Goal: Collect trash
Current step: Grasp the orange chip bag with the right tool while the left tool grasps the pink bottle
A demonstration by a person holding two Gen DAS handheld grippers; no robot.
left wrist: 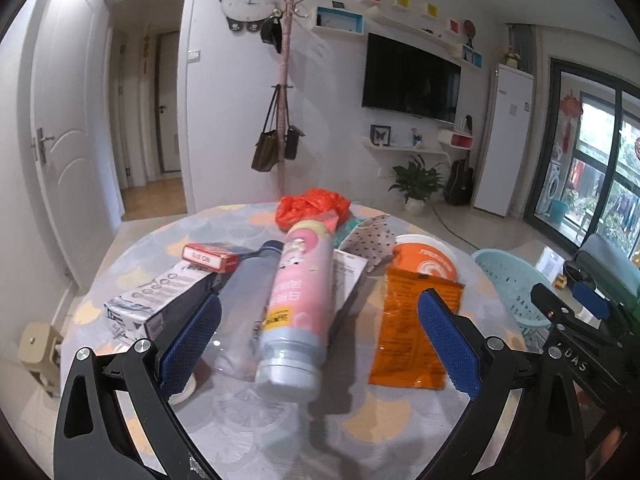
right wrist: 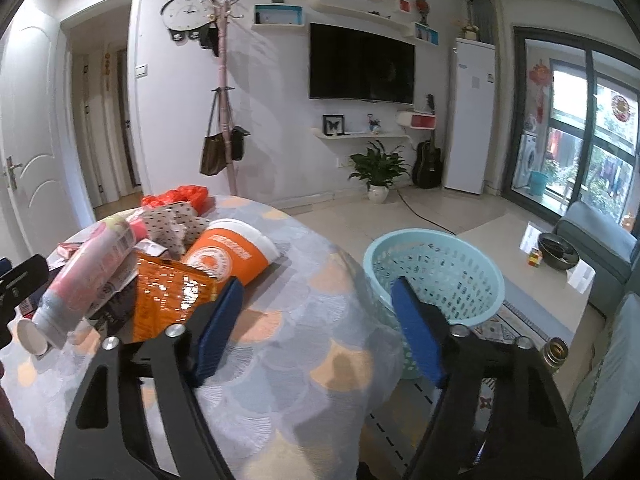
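Left gripper (left wrist: 320, 340) spread wide around the pink-and-grey plastic bottle (left wrist: 298, 304); right gripper (right wrist: 320, 328) spread, empty. Closing off-centre could roll it off the desk (left wrist: 360, 420).

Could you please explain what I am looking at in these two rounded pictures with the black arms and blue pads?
A person holds a two-finger gripper in each hand, each with a fisheye camera looking along its fingers. One picture comes from the left gripper, the other from the right gripper. Both stand open and hold nothing. On the round table lies trash: a pink bottle between the left fingers but untouched, a clear bottle, an orange packet, an orange cup, cartons and a red bag. A light blue basket waits on the floor beside the table.
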